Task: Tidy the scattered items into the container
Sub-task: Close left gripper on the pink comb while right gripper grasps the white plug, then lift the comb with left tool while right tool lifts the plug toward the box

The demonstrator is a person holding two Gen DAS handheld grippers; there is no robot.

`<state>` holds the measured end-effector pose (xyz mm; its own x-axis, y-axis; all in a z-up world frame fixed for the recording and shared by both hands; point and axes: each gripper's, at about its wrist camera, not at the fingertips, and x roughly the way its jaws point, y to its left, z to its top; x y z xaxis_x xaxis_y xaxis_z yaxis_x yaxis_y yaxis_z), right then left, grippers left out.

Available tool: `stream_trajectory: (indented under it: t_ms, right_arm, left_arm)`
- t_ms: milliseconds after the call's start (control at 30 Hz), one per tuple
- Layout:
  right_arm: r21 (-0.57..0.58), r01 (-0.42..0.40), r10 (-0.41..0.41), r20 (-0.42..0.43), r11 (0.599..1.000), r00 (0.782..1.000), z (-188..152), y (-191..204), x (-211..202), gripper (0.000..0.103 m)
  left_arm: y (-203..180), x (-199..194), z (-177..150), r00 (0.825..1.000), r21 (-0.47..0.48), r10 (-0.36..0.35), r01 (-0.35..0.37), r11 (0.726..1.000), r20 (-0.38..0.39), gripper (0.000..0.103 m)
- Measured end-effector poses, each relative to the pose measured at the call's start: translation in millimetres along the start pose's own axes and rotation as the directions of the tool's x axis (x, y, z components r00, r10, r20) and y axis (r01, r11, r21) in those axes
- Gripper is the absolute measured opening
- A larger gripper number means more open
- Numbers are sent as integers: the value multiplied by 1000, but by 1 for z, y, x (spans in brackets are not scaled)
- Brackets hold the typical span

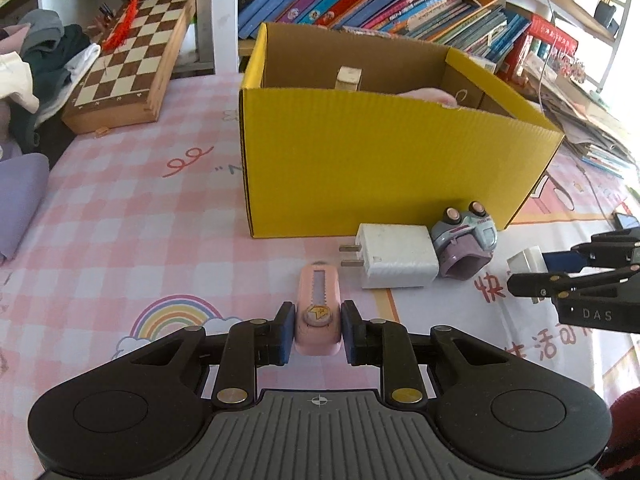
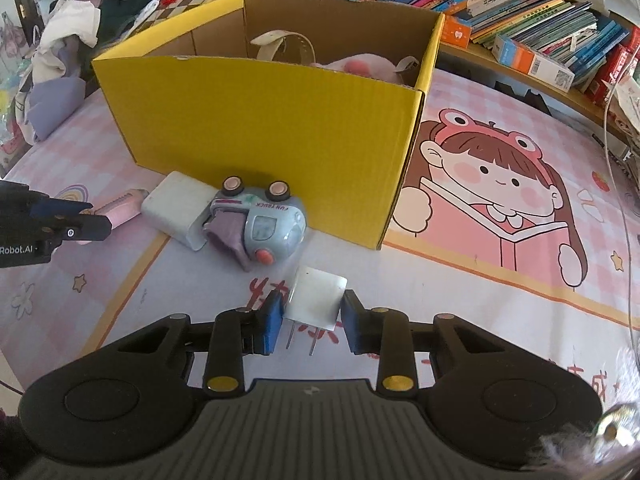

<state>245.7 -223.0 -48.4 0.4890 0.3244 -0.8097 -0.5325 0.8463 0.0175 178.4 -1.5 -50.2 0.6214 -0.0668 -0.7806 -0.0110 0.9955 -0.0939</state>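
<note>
My left gripper (image 1: pixel 318 330) is shut on a pink utility knife (image 1: pixel 319 312) that lies on the pink mat. My right gripper (image 2: pixel 310 322) has its pads around a small white plug adapter (image 2: pixel 316 298), touching on the left side, with a slight gap on the right. A larger white charger (image 1: pixel 394 256) and a grey-purple toy truck on its side (image 1: pixel 466 240) lie in front of the yellow cardboard box (image 1: pixel 372 160). The box (image 2: pixel 260 120) holds a pink plush (image 2: pixel 360 68) and a beige strap (image 2: pixel 286 46).
A wooden chessboard (image 1: pixel 132 68) leans at the back left beside a pile of clothes (image 1: pixel 36 72). Books (image 1: pixel 380 4) line the shelf behind the box. A folded lilac cloth (image 1: pixel 20 200) lies at the left edge.
</note>
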Motion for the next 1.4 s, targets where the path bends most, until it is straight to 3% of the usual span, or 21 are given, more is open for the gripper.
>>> stream_trajectory:
  t_ms: [1400]
  right_arm:
    - [64, 50, -53, 43, 997, 998, -39, 28, -49, 30]
  left_arm:
    - [-6, -57, -19, 992, 73, -69, 61, 995, 109, 23]
